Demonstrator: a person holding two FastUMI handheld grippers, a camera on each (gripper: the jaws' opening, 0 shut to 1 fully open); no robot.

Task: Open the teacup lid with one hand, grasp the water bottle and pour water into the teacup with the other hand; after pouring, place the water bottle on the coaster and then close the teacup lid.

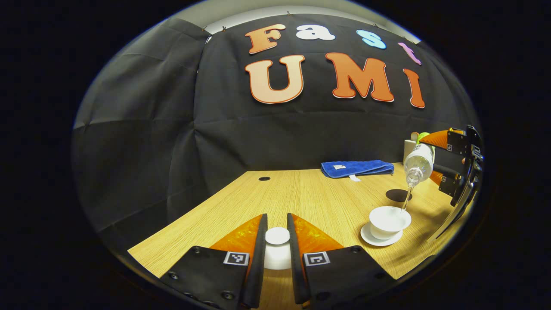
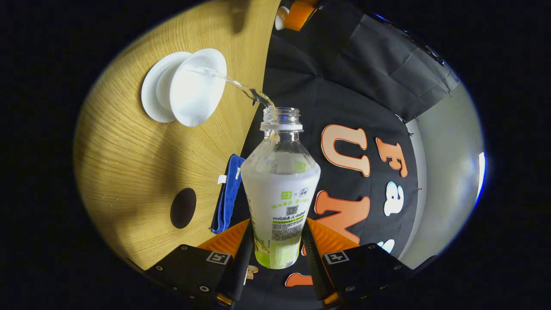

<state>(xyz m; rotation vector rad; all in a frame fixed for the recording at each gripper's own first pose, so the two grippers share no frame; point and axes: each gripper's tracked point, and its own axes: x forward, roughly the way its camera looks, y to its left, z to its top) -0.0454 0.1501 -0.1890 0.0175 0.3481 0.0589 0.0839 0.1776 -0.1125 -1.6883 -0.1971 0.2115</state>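
My left gripper (image 1: 277,220) is shut on the white teacup lid (image 1: 277,241), held by its knob above the table's near part. In the left gripper view the open white teacup (image 1: 389,221) stands on its saucer (image 1: 373,239) at the right. Over it my right gripper (image 1: 434,159) holds the clear water bottle (image 1: 418,162) tilted mouth-down, and a thin stream of water (image 1: 406,199) runs into the cup. In the right gripper view my right gripper (image 2: 277,224) is shut on the bottle (image 2: 280,181), whose stream (image 2: 241,87) reaches the teacup (image 2: 198,86). The dark round coaster (image 1: 398,195) (image 2: 183,208) lies bare behind the cup.
A folded blue cloth (image 1: 356,168) (image 2: 224,193) lies at the back of the wooden table (image 1: 310,193). A small dark hole (image 1: 264,178) marks the tabletop's far left. A white object (image 1: 410,148) stands behind the bottle. The black booth wall closes the back and left.
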